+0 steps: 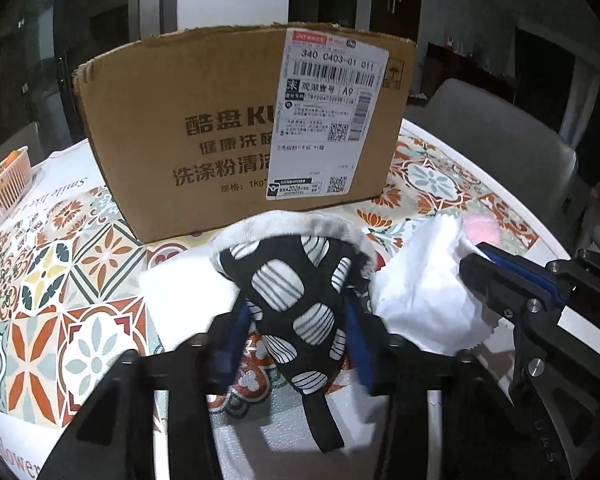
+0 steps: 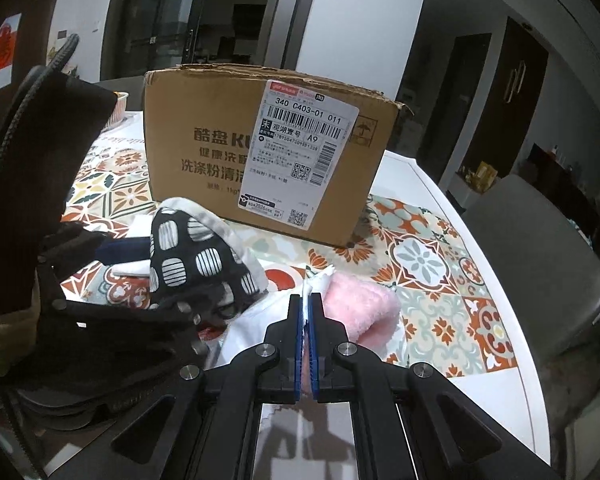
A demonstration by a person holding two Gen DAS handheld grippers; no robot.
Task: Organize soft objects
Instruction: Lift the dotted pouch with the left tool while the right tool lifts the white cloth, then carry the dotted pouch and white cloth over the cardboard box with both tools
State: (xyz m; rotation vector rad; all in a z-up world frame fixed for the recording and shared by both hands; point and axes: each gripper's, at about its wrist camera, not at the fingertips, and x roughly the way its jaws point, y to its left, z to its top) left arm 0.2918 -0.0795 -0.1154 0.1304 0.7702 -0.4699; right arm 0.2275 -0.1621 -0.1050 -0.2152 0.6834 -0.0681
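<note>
Black fabric pouch with white striped ovals (image 1: 300, 300) is draped between the left gripper (image 1: 296, 320) fingers, narrowly set; pad contact cannot be told. White tissue sheet (image 2: 310, 286) is pinched by the shut right gripper (image 2: 309, 312) above the table (image 1: 80, 280). Both judged limp, light; best taken at a bunched edge.

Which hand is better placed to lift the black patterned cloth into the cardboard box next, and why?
Left. The left tool already has the black patterned cloth between its pads, facing the cardboard box. The right tool is shut on the white cloth beside the pink fluffy item.
</note>
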